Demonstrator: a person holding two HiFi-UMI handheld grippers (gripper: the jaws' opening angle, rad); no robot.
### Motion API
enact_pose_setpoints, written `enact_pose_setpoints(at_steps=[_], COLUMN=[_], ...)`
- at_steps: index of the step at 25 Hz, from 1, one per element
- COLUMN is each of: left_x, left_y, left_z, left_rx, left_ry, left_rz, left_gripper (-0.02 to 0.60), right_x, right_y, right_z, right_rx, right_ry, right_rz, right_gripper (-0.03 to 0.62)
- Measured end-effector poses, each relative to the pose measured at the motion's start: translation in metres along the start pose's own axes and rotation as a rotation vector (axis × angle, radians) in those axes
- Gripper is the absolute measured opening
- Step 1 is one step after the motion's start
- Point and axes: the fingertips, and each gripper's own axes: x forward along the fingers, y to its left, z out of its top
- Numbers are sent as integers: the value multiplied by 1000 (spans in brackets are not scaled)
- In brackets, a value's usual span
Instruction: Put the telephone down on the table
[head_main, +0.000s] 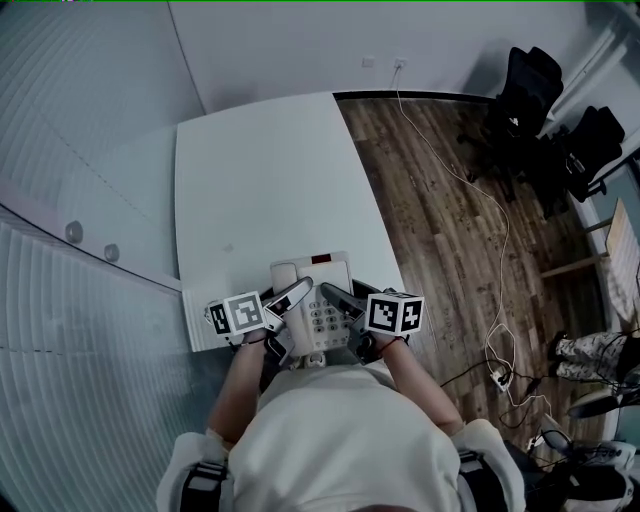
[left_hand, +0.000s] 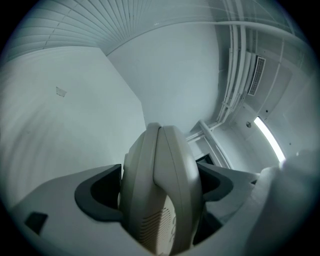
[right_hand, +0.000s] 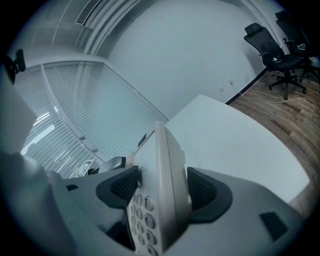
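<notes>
At table, left tongs, right tongs clamp telephone.

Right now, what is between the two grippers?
The telephone, clamped on either side by the left gripper and the right gripper. The head view shows it best.

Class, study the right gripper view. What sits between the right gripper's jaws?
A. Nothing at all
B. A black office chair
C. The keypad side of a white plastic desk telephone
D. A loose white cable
C: the right gripper has its dark ribbed jaws closed on either side of the white plastic desk telephone, whose number keys show between them.
</notes>
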Motion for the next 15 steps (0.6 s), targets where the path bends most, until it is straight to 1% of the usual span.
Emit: enact_pose_setpoints(at_steps=[3, 8, 12, 15], left_x=[5, 10, 22, 28], left_y=[17, 17, 32, 40], left_z=[-6, 1, 3, 10], left_rx=[-3, -11, -18, -22], left_ry=[-12, -31, -42, -45], left_rz=[6, 22, 36, 55], left_gripper=[426, 426, 426, 426], right_x=[10, 14, 26, 36], right_y=[-13, -16, -33, -38], right_z=[-9, 0, 1, 4], right_rx=[-5, -10, -16, 6], right_ry=[7, 28, 41, 53], right_rz=[8, 24, 28, 39], right_gripper=[308, 308, 308, 308])
